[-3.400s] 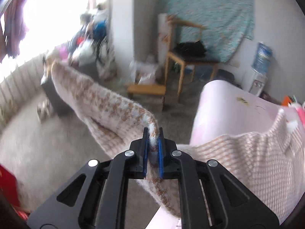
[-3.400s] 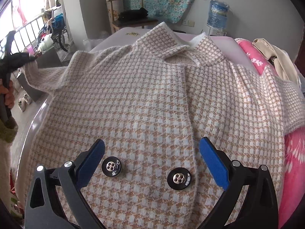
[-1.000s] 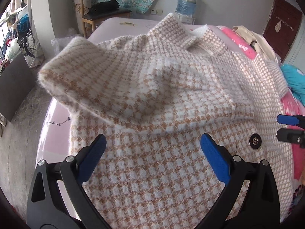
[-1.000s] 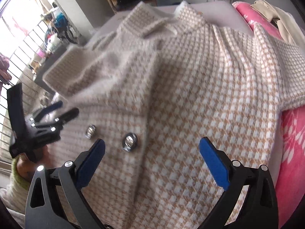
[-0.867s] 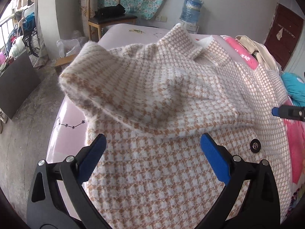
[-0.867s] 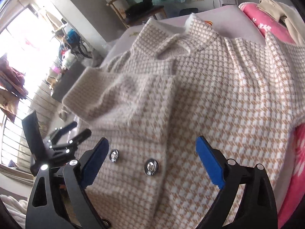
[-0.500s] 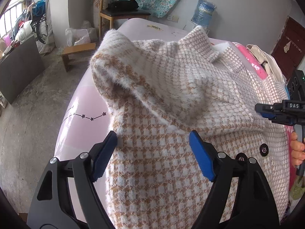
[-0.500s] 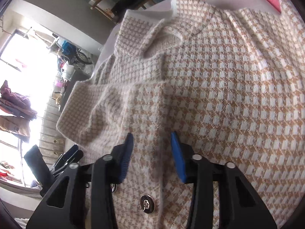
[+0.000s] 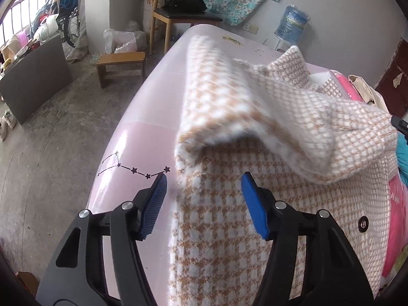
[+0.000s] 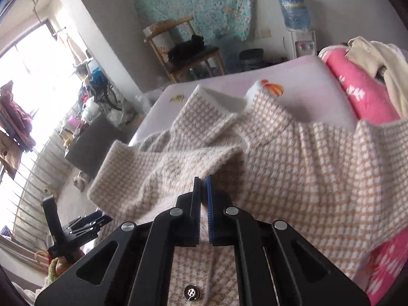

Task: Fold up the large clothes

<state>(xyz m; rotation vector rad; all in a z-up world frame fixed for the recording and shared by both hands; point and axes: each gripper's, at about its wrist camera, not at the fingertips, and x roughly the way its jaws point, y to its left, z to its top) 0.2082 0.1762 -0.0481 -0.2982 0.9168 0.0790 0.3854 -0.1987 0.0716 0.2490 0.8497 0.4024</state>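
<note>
Your coat (image 9: 301,117), the tan-and-white check one, lies spread on the pink bed (image 9: 153,107) w/ its collar toward the far end, by the water bottle (image 9: 293,23); its sleeve is folded across the front. No containers w/ clear contents: a plastic bag (image 9: 122,40) sits on the floor left of the bed, what's in it can't be made out. Your right tongs (image 10: 202,191) are pressed together, pinching the coat's fabric where the folded sleeve's edge crosses the chest, and the cloth tents up from the bed at that spot. Your left tongs (image 9: 204,199) are spread, having just been closing, pads not touching cloth; the coat's left side edge runs btwn them, w/ bare bed under the left pad. In the right wrist view the left tongs (image 10: 86,225) show low, beside the bed's left edge. Sleeve cuff is motion-blurred in the left view. Coat's hem and right sleeve are cut off by the frame; one button (image 9: 362,225) shows near the right edge.
</note>
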